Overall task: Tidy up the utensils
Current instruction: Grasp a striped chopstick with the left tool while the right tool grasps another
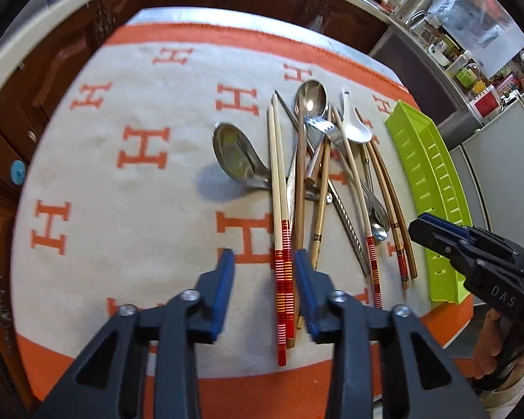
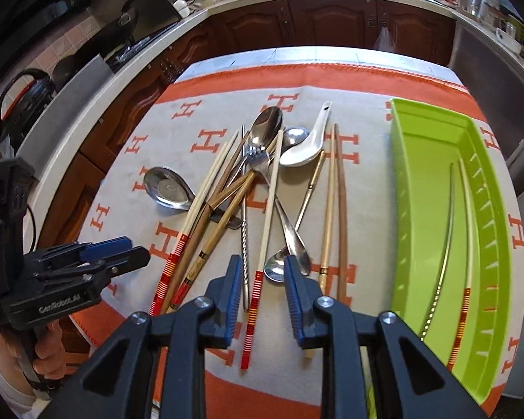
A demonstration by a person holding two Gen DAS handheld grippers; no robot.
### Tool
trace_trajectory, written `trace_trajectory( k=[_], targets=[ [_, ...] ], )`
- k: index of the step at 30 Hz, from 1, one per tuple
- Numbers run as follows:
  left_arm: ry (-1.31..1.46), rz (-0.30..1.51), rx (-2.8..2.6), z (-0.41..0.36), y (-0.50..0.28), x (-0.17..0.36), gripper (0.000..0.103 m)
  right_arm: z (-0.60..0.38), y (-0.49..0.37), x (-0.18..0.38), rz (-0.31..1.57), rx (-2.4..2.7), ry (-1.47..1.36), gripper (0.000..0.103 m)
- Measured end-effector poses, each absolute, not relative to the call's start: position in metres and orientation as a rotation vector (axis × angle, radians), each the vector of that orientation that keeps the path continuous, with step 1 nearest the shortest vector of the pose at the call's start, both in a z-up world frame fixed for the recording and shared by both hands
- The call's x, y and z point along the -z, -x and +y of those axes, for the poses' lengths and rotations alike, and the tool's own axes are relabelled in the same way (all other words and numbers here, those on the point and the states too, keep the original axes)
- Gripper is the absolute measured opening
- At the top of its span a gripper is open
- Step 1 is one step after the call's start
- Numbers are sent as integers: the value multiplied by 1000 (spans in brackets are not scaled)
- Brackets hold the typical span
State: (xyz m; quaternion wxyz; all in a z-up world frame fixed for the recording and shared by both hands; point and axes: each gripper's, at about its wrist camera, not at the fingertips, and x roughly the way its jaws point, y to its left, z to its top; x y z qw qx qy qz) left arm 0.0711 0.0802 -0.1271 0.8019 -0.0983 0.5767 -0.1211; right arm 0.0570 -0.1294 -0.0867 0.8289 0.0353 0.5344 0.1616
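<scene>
Left gripper [image 1: 264, 262] hangs over the near end of the utensil pile [image 1: 318, 174]. Its jaws are apart w/ a red-striped chopstick pair [image 1: 283, 279] showing between them, but the pads don't press on it, so nothing is held. Right gripper [image 2: 260, 267] is also let go, jaws apart over one red-striped chopstick [image 2: 253, 314] & a metal spoon [image 2: 290, 230]; no grip there.

The pile lies on the orange & white cloth [image 1: 122, 192] on the surface: wood chopsticks, steel spoons, a fork [image 1: 319, 125], a white soup spoon [image 2: 305, 146]. The green tray [image 2: 422, 188] sits just right of the pile. Inside it are a twisted metal chopstick [image 2: 443, 244] & a striped one [image 2: 466, 244].
</scene>
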Motion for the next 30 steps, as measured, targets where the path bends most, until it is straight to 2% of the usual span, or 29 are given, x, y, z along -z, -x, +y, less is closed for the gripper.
trace_trajectory(
  k=[1, 6, 18, 25, 30],
  targets=[
    [223, 1246, 270, 79, -74, 131, 21, -127, -59, 90, 1141, -346, -64, 17],
    [219, 1261, 300, 71, -84, 140, 19, -121, -69, 99, 1154, -353, -51, 12],
    [232, 1290, 287, 70, -102, 153, 17, -108, -100, 128, 1226, -334, -47, 12],
    [158, 1282, 251, 58, -108, 151, 17, -109, -103, 137, 1232, -325, -65, 7],
    [74, 1277, 189, 47, -113, 149, 25, -112, -100, 137, 1225, -330, -71, 7]
  ],
)
